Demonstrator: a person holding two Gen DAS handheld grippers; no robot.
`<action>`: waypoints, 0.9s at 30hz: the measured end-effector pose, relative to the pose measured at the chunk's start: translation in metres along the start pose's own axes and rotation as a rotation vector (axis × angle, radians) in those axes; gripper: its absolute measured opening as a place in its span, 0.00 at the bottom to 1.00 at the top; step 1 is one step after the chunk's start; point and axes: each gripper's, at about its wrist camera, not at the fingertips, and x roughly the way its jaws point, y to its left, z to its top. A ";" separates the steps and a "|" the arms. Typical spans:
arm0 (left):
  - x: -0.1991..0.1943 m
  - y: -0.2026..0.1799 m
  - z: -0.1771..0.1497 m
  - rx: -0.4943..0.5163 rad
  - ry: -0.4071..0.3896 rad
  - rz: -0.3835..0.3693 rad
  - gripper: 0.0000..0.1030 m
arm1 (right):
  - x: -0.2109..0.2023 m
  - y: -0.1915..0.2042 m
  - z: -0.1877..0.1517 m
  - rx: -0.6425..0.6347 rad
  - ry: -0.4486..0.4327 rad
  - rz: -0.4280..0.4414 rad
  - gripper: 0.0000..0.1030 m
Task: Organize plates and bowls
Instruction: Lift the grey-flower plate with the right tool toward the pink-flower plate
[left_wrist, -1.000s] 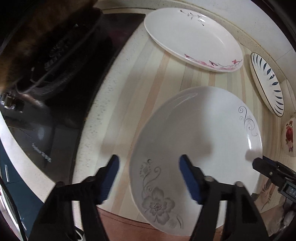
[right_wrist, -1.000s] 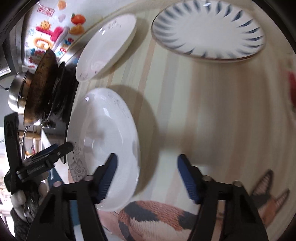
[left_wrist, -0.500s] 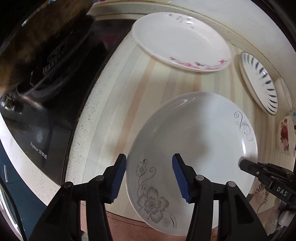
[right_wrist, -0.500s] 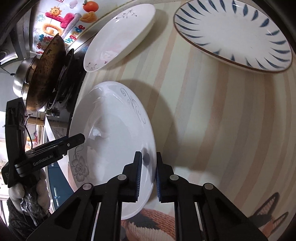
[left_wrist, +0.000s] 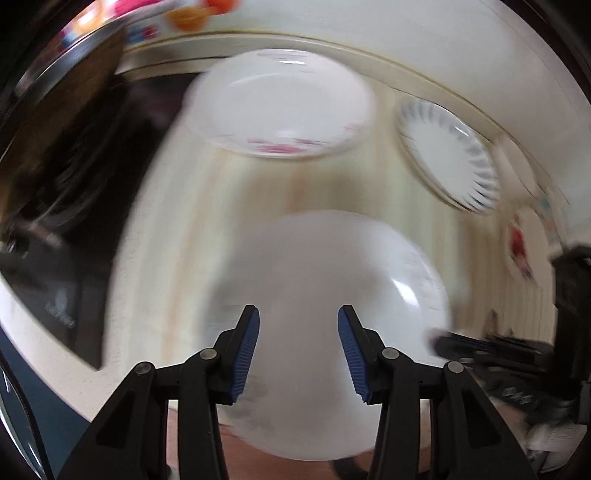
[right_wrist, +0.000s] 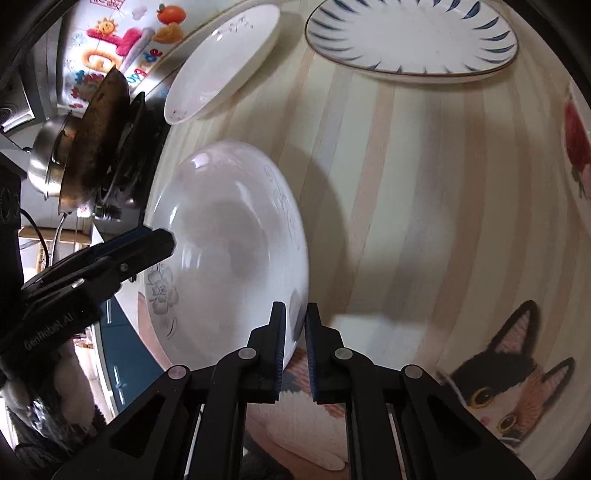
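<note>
A white plate with a grey flower print (right_wrist: 229, 251) is lifted off the striped mat, tilted. My right gripper (right_wrist: 294, 317) is shut on its right rim. In the left wrist view the same plate (left_wrist: 325, 295) is blurred, and my left gripper (left_wrist: 297, 325) is open with its jaws over the plate's near part, not closed on it. The left gripper also shows in the right wrist view (right_wrist: 147, 247) at the plate's left edge. A white plate with pink flowers (left_wrist: 280, 103) and a blue-striped plate (left_wrist: 450, 158) lie further back.
A black stove top (left_wrist: 66, 184) with a dark pan (right_wrist: 96, 125) and a steel pot (right_wrist: 48, 155) is on the left. A dish with a red print (right_wrist: 576, 140) sits at the right edge. A cat picture (right_wrist: 509, 384) is on the mat at the front right.
My right gripper has raised the flower plate, which now tilts up off the mat. My left gripper has opened wider and swung to the right; its view is blurred from motion.
</note>
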 end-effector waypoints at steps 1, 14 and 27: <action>0.005 0.011 0.002 -0.029 0.007 0.004 0.41 | -0.002 -0.002 0.000 0.009 -0.005 0.009 0.11; 0.059 0.059 0.010 -0.132 0.136 -0.113 0.37 | 0.010 -0.019 0.009 0.100 0.039 0.079 0.12; 0.035 0.009 -0.009 -0.046 0.114 -0.093 0.36 | -0.005 -0.027 -0.002 0.107 0.016 0.056 0.12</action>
